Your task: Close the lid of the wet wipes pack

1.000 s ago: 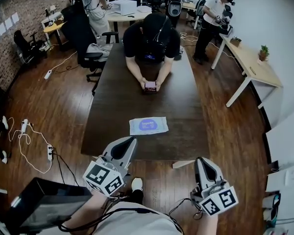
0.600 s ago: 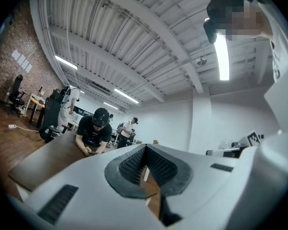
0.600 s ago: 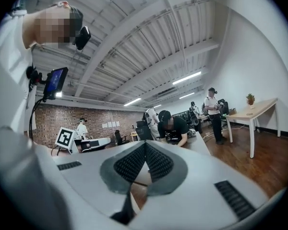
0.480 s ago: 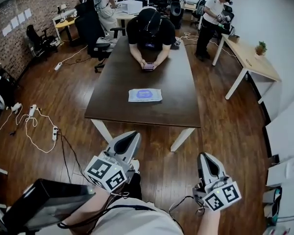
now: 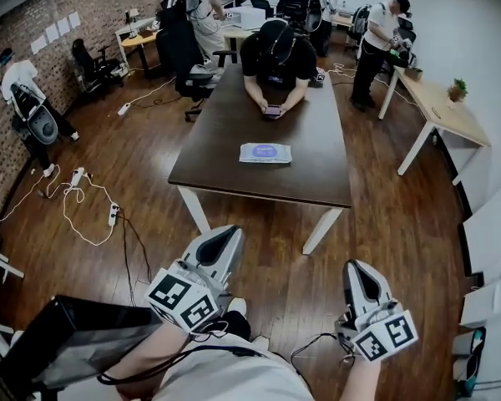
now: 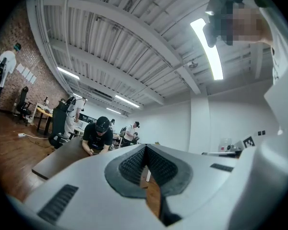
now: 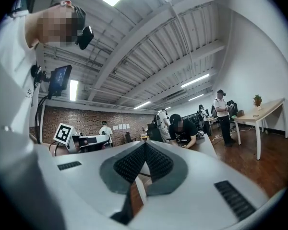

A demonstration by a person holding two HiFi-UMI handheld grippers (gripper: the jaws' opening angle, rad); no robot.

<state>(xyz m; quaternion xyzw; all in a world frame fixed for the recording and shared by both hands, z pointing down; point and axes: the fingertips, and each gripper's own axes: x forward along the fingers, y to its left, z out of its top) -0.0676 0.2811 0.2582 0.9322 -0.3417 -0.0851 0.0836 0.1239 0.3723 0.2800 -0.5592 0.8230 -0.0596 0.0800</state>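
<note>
One wipes pack [image 5: 265, 153] on table [image 5: 234, 128], well beyond fingers [image 5: 220, 245]

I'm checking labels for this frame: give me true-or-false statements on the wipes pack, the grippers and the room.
1. The wet wipes pack lies on the dark table. True.
2. The left gripper holds the pack. False: its jaws are shut on nothing, well short of the table.
3. The right gripper is shut and empty. True.
4. The potted plant stands on the dark table. False: it stands on the light desk.
5. A person in black leans over the table's far end. True.
</note>
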